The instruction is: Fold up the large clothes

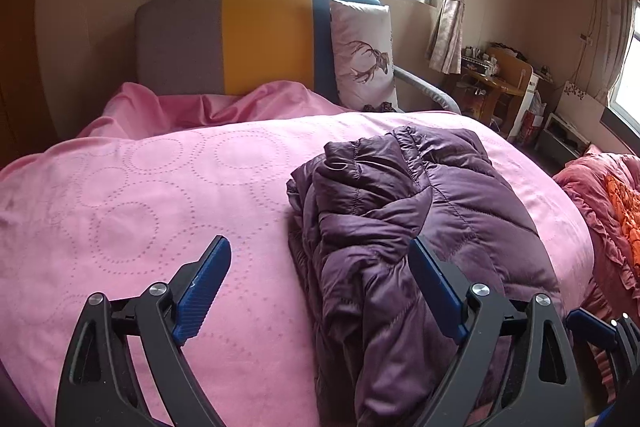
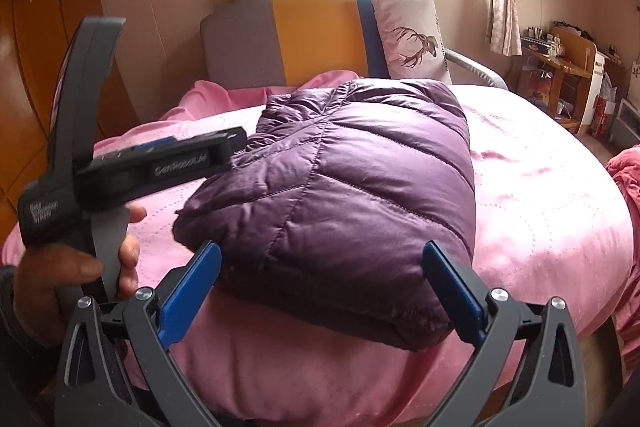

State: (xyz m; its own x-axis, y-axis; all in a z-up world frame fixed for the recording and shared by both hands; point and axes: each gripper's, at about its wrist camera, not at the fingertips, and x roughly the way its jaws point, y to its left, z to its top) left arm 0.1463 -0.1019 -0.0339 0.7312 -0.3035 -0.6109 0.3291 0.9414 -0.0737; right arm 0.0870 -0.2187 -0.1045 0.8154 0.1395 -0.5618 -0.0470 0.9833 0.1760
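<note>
Jackets: one, folded purple jacket (image 2: 340, 183) on the bed (image 2: 540, 187)
Pillows: one (image 2: 412, 35)
Left gripper (image 1: 320, 291) fingers: spread wide, empty; jacket beyond the right finger
Right gripper (image 2: 322, 291) fingers: spread wide, empty; jacket edge just ahead, between them

Purple quilted puffer jacket (image 2: 344, 187), folded into a thick bundle. Lies flat on pink bed (image 2: 540, 195), approx. mid-bed, shiny fabric creased.
</note>
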